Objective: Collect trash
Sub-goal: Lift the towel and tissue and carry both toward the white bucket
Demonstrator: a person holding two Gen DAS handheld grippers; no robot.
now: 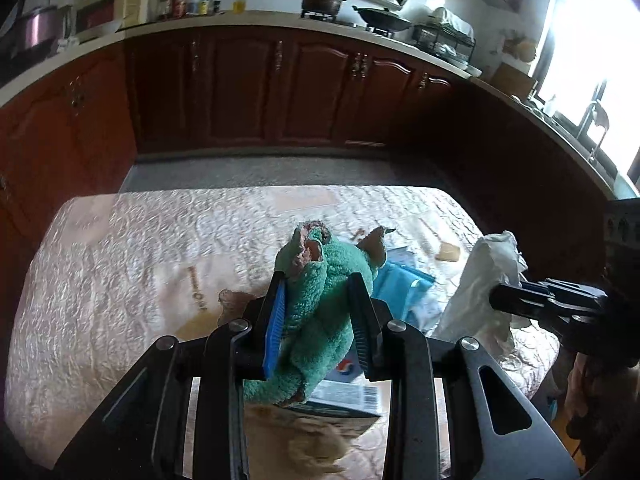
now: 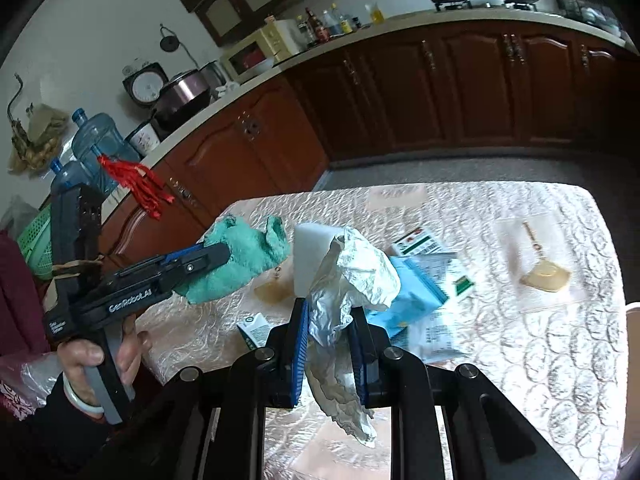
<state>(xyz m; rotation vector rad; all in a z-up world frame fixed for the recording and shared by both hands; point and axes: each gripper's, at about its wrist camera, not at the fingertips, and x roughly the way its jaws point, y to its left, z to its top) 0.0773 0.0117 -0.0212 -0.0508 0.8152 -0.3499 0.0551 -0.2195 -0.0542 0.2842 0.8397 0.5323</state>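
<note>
Dark red kitchen cabinets (image 1: 248,88) run behind a table (image 1: 120,240) under a pale embossed cloth, with pots and bottles on the counter beyond.

Both claws are lifted clear of that cloth with their loads. The left gripper (image 1: 318,312) is closed tight on a green rag (image 1: 320,280); the right gripper (image 2: 330,344) is closed tight on a crumpled white paper (image 2: 352,276).

To do this step well, keep both pinches firm while carrying. The paper hangs loose below the pads and could tear or slip if swung, so move it smoothly and level. The rag is bulky and well seated, so it should ride safely. No bin shows in either view, so where the loads should go cannot be told.

The rag is fluffy terry, folded into a thick wad, with brownish stained patches at its far tip. The paper is thin, wrinkled and light, a tissue or wrapper perhaps.

More litter lies on the table near the middle: a blue packet (image 2: 416,292), a small green-and-white carton (image 2: 254,330), and a brown spill (image 2: 272,292). At the far right sits a tan scrap (image 2: 546,278).
</note>
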